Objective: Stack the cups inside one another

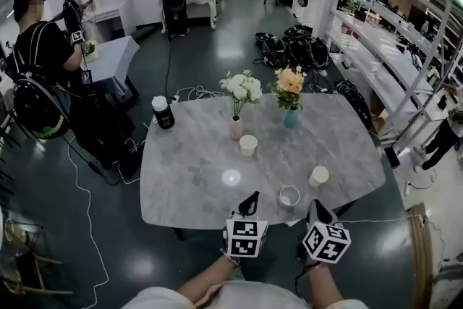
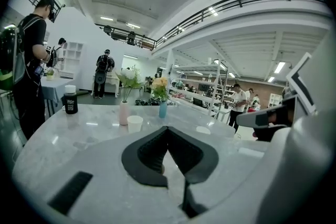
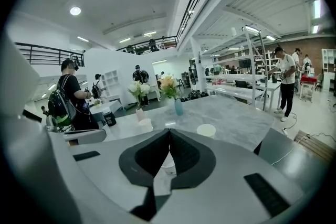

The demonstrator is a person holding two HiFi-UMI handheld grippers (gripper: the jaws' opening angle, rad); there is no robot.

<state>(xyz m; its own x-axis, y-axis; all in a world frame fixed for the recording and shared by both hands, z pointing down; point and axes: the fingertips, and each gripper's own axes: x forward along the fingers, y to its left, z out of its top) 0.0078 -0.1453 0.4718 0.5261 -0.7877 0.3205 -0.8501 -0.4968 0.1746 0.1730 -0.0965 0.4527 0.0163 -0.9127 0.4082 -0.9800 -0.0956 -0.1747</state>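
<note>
Left tongs point(image 1: 250, 203) and right tongs point(image 1: 316, 208) are both pinched fully together with nothing in them. They hang over the near edge of the surface point(image 1: 188, 177), I'd guess just lining up before a grab. The nearest cup point(image 1: 289, 197) stands upright just ahead, between the two, so it's probably the first pick. The second cup point(image 1: 318, 176) is a bit further right, and the third cup point(image 1: 248, 145) sits just beside the pink vase point(image 1: 236, 128). All three are apart, so nothing's nested yet.

Left gripper point(image 1: 254, 196), right gripper point(image 1: 314, 204): white, black jaws.
</note>
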